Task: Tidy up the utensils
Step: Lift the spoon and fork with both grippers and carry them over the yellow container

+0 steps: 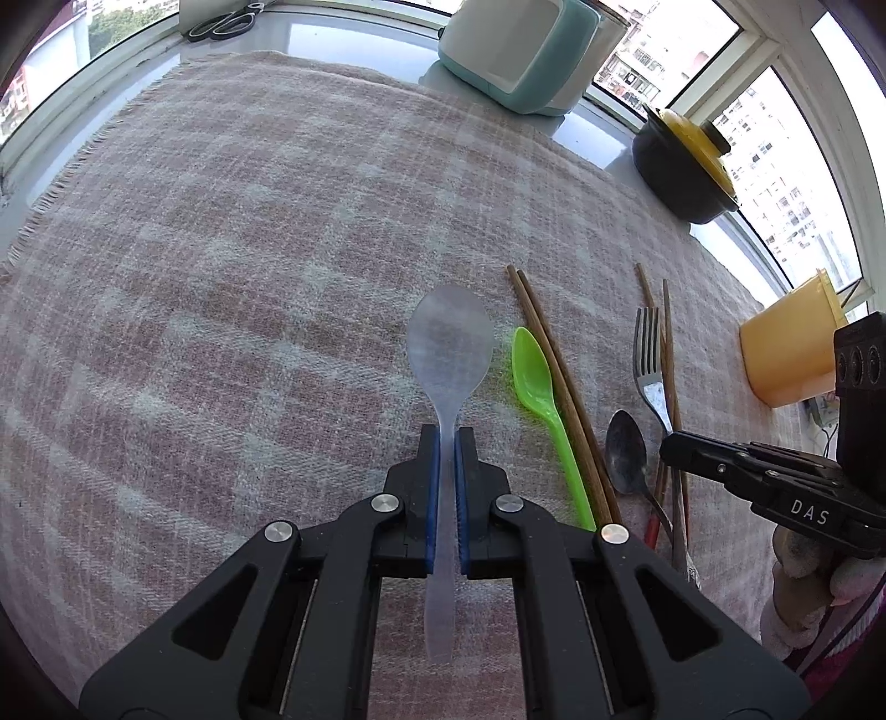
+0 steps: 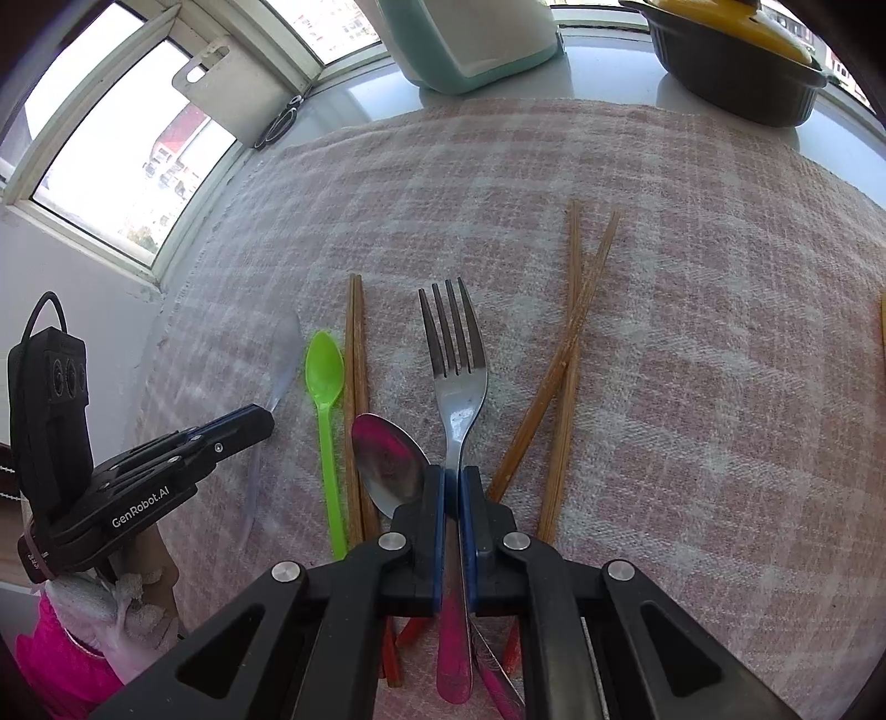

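Left wrist view has the big pink plaid cloth covering pretty much the whole table, fringe along the far edge. Off the cloth by the window sit a mint-and-white container and a dark pot with a yellow lid, plus an orange tub at the right edge.

The left gripper has its blue pads squeezed onto the handle of a clear plastic spoon, bowl pointing away. Whether the spoon is lifted or lying on the cloth, can't really tell.

The right gripper is clamped on the neck of the metal fork, tines pointing away, pink-ish handle running back between the pads.

Smaller stuff on the cloth: a pair of brown chopsticks just beside a green plastic spoon, a metal spoon with its bowl tucked against the right gripper's left finger, and a second pair of chopsticks crossed over each other right of the fork.
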Tool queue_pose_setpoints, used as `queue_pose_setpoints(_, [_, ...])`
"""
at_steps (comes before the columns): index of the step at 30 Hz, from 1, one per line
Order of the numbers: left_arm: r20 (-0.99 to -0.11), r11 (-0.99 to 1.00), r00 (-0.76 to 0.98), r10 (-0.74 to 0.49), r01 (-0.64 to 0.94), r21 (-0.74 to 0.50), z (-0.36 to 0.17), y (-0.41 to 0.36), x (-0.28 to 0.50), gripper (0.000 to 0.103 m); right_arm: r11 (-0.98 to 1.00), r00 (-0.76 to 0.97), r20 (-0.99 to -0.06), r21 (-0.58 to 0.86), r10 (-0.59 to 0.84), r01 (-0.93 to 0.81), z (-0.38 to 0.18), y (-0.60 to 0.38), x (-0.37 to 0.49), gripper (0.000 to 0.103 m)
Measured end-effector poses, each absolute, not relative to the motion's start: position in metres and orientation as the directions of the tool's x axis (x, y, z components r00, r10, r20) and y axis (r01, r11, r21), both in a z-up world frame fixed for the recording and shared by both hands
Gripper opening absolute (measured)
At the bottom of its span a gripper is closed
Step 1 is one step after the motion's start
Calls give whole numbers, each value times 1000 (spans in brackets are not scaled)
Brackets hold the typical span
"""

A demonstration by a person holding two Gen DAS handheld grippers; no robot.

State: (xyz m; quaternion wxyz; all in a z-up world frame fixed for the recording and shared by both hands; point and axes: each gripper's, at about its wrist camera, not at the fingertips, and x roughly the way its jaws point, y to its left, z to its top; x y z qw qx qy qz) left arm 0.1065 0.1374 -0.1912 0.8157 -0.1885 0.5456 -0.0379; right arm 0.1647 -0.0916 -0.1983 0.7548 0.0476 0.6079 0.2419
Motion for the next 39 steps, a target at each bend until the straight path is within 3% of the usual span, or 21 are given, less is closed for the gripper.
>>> queue_pose_setpoints(19, [-785, 873, 505, -359, -116, -474, -137, 139, 103, 3, 875, 280, -839, 391, 466, -286, -151, -113, 153, 3])
queue_pose_setpoints(39, [-665, 847, 596, -450, 48, -529, -69, 52, 120, 3, 892, 519, -725, 359, 452, -275, -56, -209, 131, 3])
